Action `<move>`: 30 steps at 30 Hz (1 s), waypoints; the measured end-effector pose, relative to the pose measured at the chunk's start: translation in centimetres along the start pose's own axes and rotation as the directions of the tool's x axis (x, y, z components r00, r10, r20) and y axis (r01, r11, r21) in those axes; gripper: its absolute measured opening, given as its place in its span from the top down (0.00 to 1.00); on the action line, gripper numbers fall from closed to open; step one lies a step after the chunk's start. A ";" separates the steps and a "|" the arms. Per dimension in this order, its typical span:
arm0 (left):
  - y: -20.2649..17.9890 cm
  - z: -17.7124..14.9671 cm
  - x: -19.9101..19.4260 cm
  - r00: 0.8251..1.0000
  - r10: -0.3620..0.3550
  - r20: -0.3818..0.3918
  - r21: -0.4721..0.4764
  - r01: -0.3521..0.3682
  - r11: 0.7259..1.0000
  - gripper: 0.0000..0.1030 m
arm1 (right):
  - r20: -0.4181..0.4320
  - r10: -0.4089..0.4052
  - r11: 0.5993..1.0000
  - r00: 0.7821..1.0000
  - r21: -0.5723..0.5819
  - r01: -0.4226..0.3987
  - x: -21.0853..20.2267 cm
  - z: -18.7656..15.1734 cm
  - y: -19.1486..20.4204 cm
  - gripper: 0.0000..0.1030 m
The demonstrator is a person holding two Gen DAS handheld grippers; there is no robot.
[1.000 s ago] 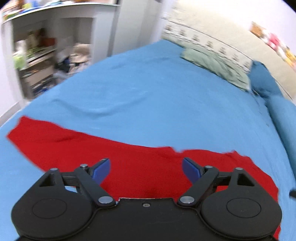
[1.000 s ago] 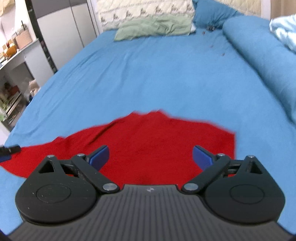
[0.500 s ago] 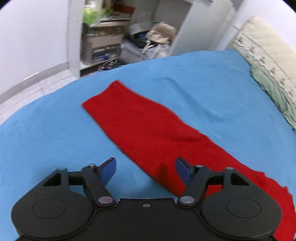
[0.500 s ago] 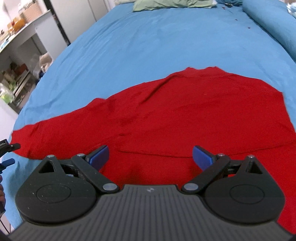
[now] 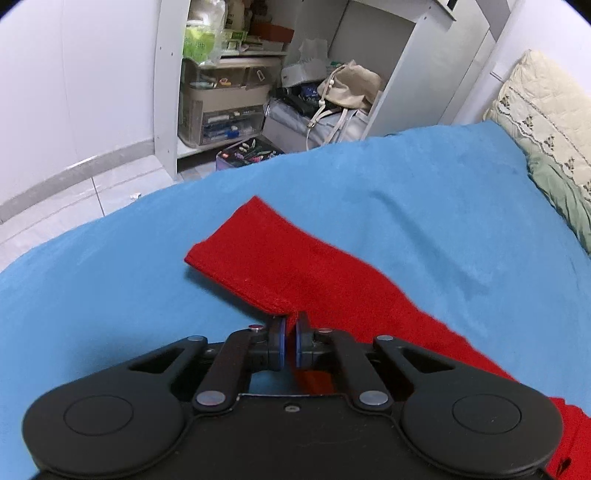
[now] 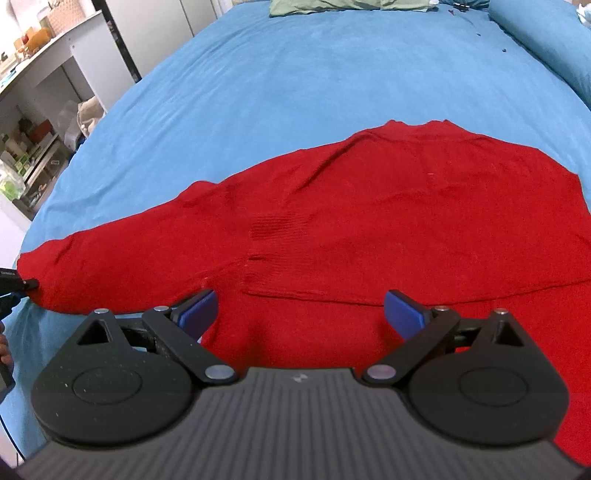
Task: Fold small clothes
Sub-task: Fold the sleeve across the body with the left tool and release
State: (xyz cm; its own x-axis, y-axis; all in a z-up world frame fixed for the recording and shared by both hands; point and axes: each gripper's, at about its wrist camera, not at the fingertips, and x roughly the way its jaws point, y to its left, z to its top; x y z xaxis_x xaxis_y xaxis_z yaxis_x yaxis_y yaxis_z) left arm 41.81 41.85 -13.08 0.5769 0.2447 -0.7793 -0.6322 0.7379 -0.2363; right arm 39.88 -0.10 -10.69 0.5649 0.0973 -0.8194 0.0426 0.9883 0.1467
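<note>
A red knit sweater [image 6: 388, 206] lies spread flat on the blue bed sheet [image 6: 295, 74]. Its long left sleeve [image 5: 280, 266] stretches toward the bed's edge. My left gripper [image 5: 290, 332] is shut on the near corner of the sleeve's cuff, and it also shows at the left edge of the right wrist view [image 6: 14, 286]. My right gripper [image 6: 299, 310] is open and empty, just above the sweater's body near the hem.
A white shelf unit [image 5: 236, 81] with boxes and a beige bag [image 5: 351, 88] stands past the bed's edge. A green pillow [image 6: 347, 5] and a cream quilt [image 5: 546, 110] lie at the head of the bed. A blue bolster [image 6: 546, 37] runs along the right side.
My left gripper swung left along the sleeve to its cuff and shut on it. My right gripper moved closer over the sweater's body and stayed open.
</note>
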 end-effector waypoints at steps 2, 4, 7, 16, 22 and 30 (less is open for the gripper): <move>-1.5 0.2 -1.0 0.999 -0.017 0.033 0.032 0.016 0.999 0.96 | 0.013 -0.004 1.000 1.000 0.011 0.003 -0.1 0.0 -0.7 0.00; -3.6 0.6 -2.6 0.996 -0.046 0.076 0.079 0.040 0.996 0.96 | 0.034 -0.005 1.000 0.999 0.030 0.004 -0.4 0.2 -1.7 0.00; -7.9 0.4 -5.8 0.985 -0.114 0.127 0.165 0.092 0.982 0.96 | 0.067 -0.006 0.997 0.998 0.072 0.001 -1.3 0.8 -3.6 0.00; -25.3 -6.4 -14.8 0.885 -0.453 0.104 0.452 0.364 0.815 0.96 | 0.147 -0.046 0.990 0.988 0.138 0.026 -5.5 3.0 -11.2 0.00; -35.7 -17.2 -15.0 0.834 -0.540 -0.113 0.571 0.500 0.651 0.96 | 0.162 -0.109 0.981 0.981 0.175 0.080 -7.9 3.3 -17.8 0.00; -40.0 -29.5 -10.1 0.868 -0.393 -0.303 0.674 0.487 0.555 0.96 | 0.086 -0.180 0.964 0.980 0.212 0.159 -7.8 2.4 -24.7 0.00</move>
State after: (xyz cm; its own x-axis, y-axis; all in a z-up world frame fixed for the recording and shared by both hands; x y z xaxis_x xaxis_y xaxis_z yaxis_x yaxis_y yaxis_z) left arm 45.99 -8.68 -12.85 0.5925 -0.2687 -0.7594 0.2788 0.9529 -0.1196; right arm 36.42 -25.55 -6.61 0.6166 -0.0927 -0.7818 0.3057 0.9433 0.1293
